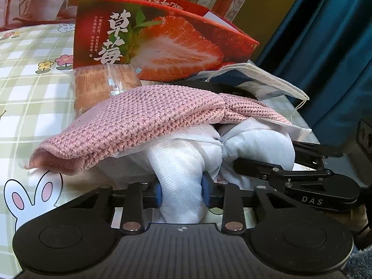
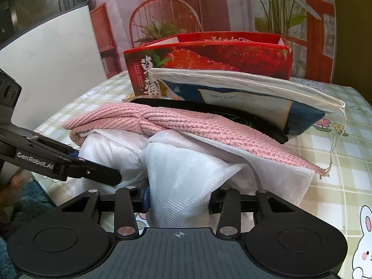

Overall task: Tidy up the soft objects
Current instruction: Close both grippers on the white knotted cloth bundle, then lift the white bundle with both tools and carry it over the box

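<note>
A white mesh cloth (image 1: 186, 162) lies bunched on the table with a pink knitted piece (image 1: 148, 116) draped over it. My left gripper (image 1: 181, 193) is shut on a fold of the white cloth. My right gripper (image 2: 179, 200) is shut on another fold of the same white cloth (image 2: 186, 174), under the pink knit (image 2: 186, 123). The right gripper shows in the left wrist view (image 1: 255, 167) at the right, and the left gripper shows in the right wrist view (image 2: 97, 174) at the left. A drawstring pouch (image 2: 244, 93) with blue print lies behind, on a black item (image 2: 209, 109).
A red strawberry box (image 1: 162, 39) stands open behind the pile, also in the right wrist view (image 2: 209, 58). A wrapped brown pack (image 1: 97, 86) lies left of the box. The checked tablecloth (image 1: 30, 88) covers the table. A blue curtain (image 1: 325, 46) hangs at the right.
</note>
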Tool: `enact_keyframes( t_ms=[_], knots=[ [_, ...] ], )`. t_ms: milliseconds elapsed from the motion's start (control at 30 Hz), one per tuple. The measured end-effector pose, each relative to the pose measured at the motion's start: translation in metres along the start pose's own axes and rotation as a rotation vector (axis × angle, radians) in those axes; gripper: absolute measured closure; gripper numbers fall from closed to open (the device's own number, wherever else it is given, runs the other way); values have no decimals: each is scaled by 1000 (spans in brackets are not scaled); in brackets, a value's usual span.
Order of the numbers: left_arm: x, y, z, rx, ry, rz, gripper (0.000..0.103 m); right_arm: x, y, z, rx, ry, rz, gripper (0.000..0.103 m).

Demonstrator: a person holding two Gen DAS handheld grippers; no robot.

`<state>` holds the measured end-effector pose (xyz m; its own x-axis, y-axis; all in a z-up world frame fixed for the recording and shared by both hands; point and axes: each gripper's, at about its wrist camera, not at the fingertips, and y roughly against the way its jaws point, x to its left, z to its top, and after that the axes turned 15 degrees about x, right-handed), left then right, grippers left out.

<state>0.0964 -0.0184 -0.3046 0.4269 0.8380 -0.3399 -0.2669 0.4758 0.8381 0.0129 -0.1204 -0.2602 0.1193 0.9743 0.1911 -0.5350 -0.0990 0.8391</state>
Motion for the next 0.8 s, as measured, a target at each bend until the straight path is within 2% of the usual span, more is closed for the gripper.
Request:
enact_keyframes(
  t_ms=[100,367,467,667,800],
  knots=[
    [-2,8,0,-22,-10,-1,73,3,6,2,-7,9,11,71],
    [-17,37,-3,-118,-82,7,73,-4,37,12,-51,-51,83,71],
    [-19,50,-1,-162,-92,14,73,-1,48,19,-66,-39,85,71],
    [-16,74,28,-235,-79,35,73,5,62,56,-107,2,83,71],
    [-8,87,48,-259,-21,28,73,8,62,94,-130,26,82,71]
  ],
)
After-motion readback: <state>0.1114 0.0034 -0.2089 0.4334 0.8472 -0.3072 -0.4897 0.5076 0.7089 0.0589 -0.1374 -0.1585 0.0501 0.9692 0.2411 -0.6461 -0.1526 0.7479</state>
